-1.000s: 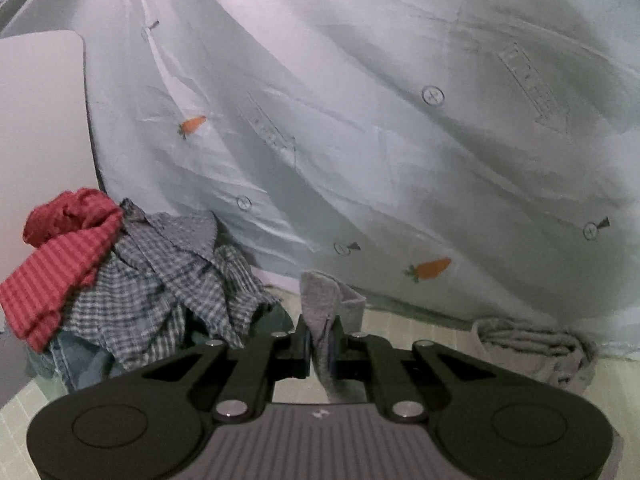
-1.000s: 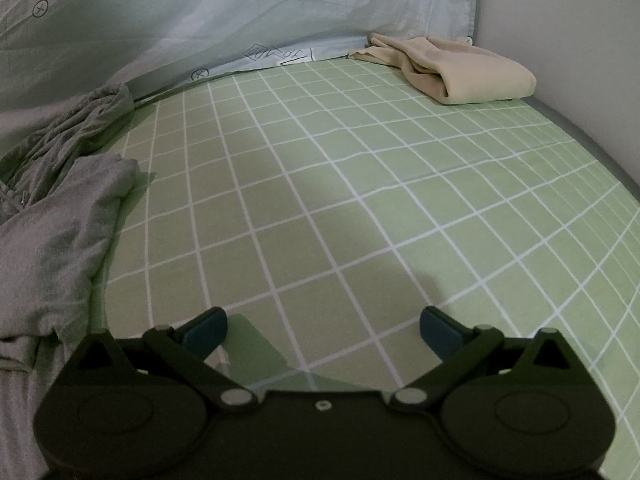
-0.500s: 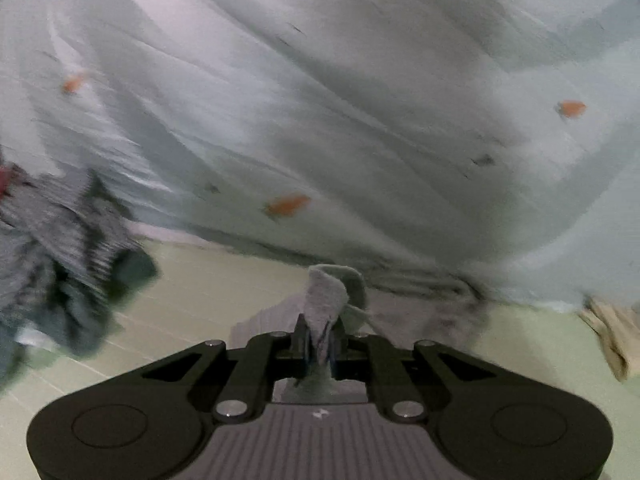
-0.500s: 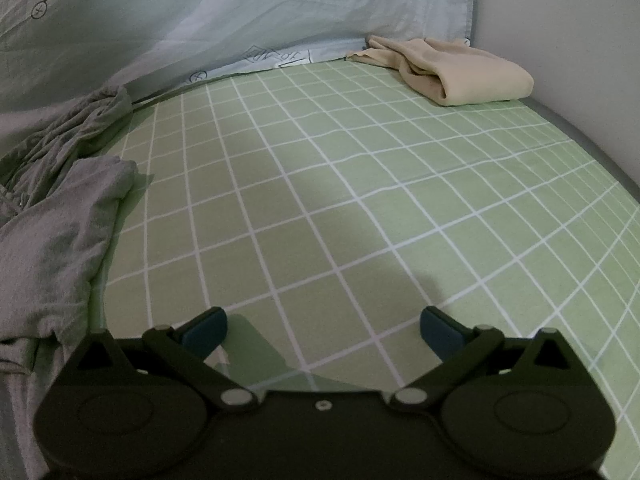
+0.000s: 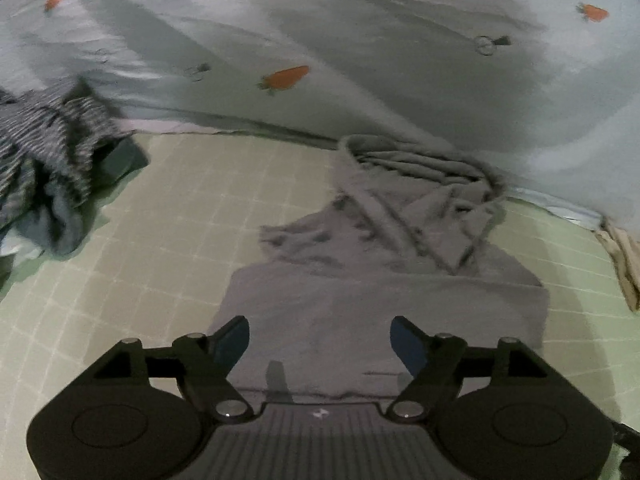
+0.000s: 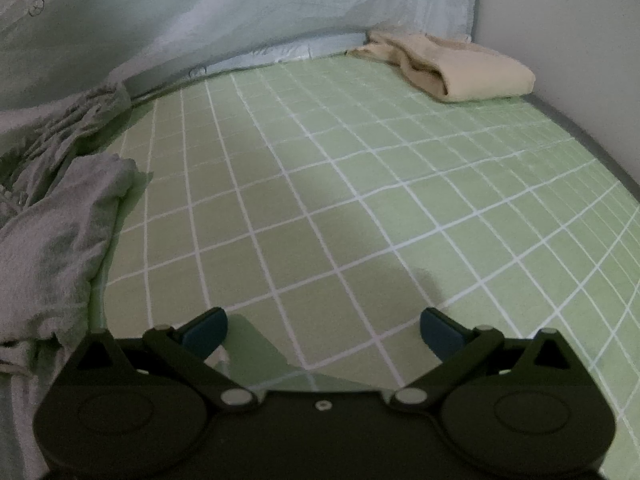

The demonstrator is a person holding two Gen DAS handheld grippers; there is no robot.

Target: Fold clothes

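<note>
From my left wrist view, a heap of checked and dark clothes (image 5: 52, 160) sits at the left edge of the frame, on the green grid sheet (image 5: 168, 240). A pale blue cover printed with carrots (image 5: 360, 40) rises across the whole top of the frame, and a beige cloth (image 5: 624, 256) pokes in at the right edge. The grey garment (image 5: 384, 280) lies in the centre, its lower part spread flat below my left gripper (image 5: 320, 344), its upper part bunched against the foot of the blue cover. Nothing lies between me and it.

My left jaws are opening; the grey fabric lies beneath the gap between them and the pads do not press on it. A second ago they were pinched on a fold of this same garment, lifted up before the cover, with a red striped piece in view at the left; that piece is now out of frame.

My right gripper (image 6: 322, 334) has its jaws spread wide over bare green sheet, unchanged from before. In the right wrist view the grey garment (image 6: 60, 232) fills the left edge, and the folded beige cloth (image 6: 460, 72) rests at upper right.

No container shows in either view.
</note>
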